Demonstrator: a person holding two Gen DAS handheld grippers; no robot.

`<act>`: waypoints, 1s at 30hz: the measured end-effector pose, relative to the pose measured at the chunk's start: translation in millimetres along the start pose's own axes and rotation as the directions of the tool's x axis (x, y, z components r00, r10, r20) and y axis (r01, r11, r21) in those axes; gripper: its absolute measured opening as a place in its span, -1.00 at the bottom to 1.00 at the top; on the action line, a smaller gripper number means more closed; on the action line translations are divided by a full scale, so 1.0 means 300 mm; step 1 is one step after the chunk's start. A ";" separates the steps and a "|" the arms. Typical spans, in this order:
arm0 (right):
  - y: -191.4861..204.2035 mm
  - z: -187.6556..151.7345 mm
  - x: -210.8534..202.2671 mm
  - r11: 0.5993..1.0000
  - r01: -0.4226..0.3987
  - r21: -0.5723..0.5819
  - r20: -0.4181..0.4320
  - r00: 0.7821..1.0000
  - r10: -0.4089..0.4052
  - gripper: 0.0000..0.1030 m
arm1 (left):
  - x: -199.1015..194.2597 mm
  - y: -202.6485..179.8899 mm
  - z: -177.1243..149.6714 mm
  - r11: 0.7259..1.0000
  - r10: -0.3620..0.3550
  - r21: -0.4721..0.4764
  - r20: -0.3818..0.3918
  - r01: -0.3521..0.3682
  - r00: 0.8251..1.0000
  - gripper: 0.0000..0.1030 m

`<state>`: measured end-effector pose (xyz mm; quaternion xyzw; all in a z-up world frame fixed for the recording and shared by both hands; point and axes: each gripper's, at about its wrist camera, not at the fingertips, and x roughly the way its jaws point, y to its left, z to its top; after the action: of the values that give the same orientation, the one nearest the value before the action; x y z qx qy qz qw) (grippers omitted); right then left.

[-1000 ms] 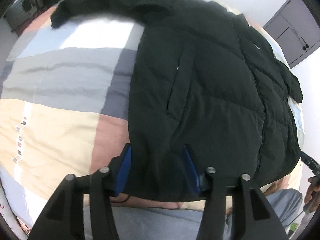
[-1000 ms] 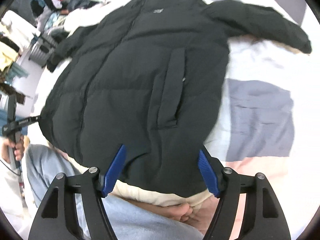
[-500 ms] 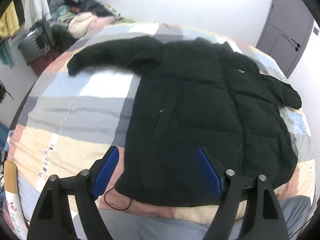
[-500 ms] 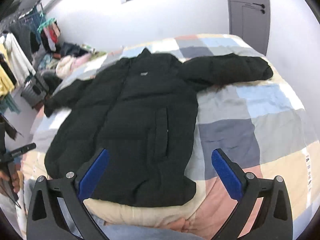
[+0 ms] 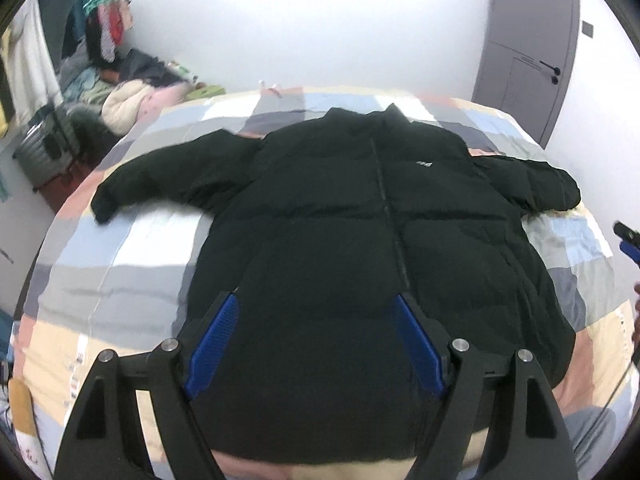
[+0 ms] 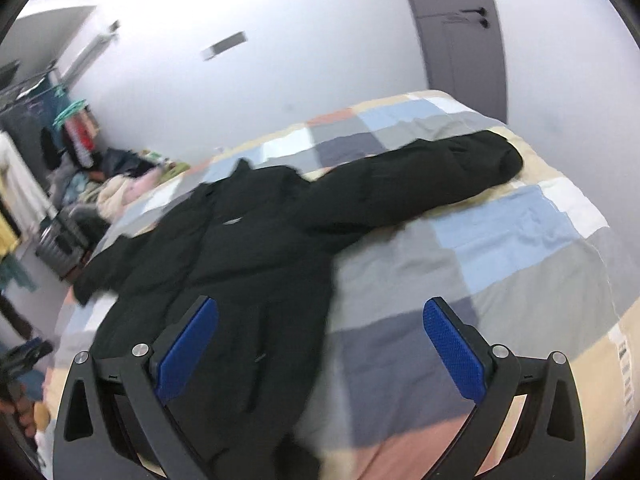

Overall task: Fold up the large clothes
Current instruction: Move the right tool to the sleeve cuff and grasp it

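The wide bed with its patchwork cover of blue, grey, cream and pink squares [image 5: 100, 264] carries everything, and it suits the job: soft, broad, open on the near edge where the person stands. Spread across it lies the big black quilted puffer jacket [image 5: 360, 240], front up, zip closed, collar toward the far edge by the wall, hem at the near edge. Both sleeves are stretched out sideways toward the bed's left and right edges, which looks like the flat starting layout for a fold; no fold shows yet.

Off the left edge of the bed sit a heap of pale and pink clothing [image 5: 132, 100], a grey ribbed suitcase [image 5: 44, 148] and a rack of hanging garments [image 5: 104, 28]; a grey door [image 5: 524, 52] stands past the far right corner. None of these crowd the jacket, and nothing lies on it.

The left hand-held gripper [image 5: 316, 344] hangs above the hem with its blue pads spread and nothing between them. The right hand-held gripper [image 6: 320, 348] is likewise spread wide and empty, over the jacket's side edge near the outstretched right sleeve [image 6: 420, 184], probably the first part to bring inward.
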<state>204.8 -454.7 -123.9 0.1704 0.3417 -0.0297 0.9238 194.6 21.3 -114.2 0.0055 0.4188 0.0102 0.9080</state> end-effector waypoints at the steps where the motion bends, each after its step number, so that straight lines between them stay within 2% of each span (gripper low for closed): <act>1: -0.042 0.024 0.030 1.000 0.008 0.014 0.008 1.000 -0.008 1.00 | 0.015 -0.007 0.007 1.000 -0.005 0.004 0.006 0.005 1.000 0.55; 5: -0.204 0.117 0.139 0.996 0.006 0.083 0.053 0.999 -0.011 1.00 | 0.081 -0.062 0.045 1.000 0.003 -0.007 0.032 -0.003 0.999 0.53; 8: -0.341 0.186 0.236 0.987 -0.004 0.163 0.071 0.997 -0.008 1.00 | 0.143 -0.095 0.070 0.999 -0.016 -0.028 0.043 0.017 0.999 0.53; 12: -0.530 0.260 0.399 0.964 0.020 0.266 0.051 0.998 -0.035 1.00 | 0.246 -0.116 0.116 0.998 -0.029 -0.058 0.006 0.029 1.000 0.55; 17: -0.772 0.335 0.584 0.914 0.041 0.403 0.039 0.997 -0.062 1.00 | 0.333 -0.096 0.165 0.992 -0.034 -0.119 -0.020 0.031 0.999 0.55; 21: -0.903 0.384 0.686 0.888 0.069 0.455 0.038 0.995 -0.097 1.00 | 0.366 -0.082 0.193 0.990 -0.037 -0.139 -0.015 0.035 0.999 0.55; 26: -1.032 0.387 0.782 0.820 -0.011 0.572 0.089 0.995 -0.049 0.97 | 0.396 -0.083 0.220 0.990 -0.026 -0.137 -0.015 0.023 1.000 0.55; 27: -1.046 0.385 0.803 0.811 -0.029 0.585 0.094 0.995 -0.033 0.88 | 0.401 -0.089 0.225 0.992 -0.022 -0.126 -0.018 0.020 1.000 0.55; 30: -1.057 0.384 0.836 0.802 -0.050 0.595 0.108 0.994 -0.018 0.42 | 0.412 -0.100 0.232 0.993 -0.012 -0.115 -0.030 0.009 0.999 0.55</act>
<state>413.9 -776.0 -296.3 0.4531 0.2628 -0.1371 0.8407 328.2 -5.8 -163.7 -0.0491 0.4313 0.0297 0.9004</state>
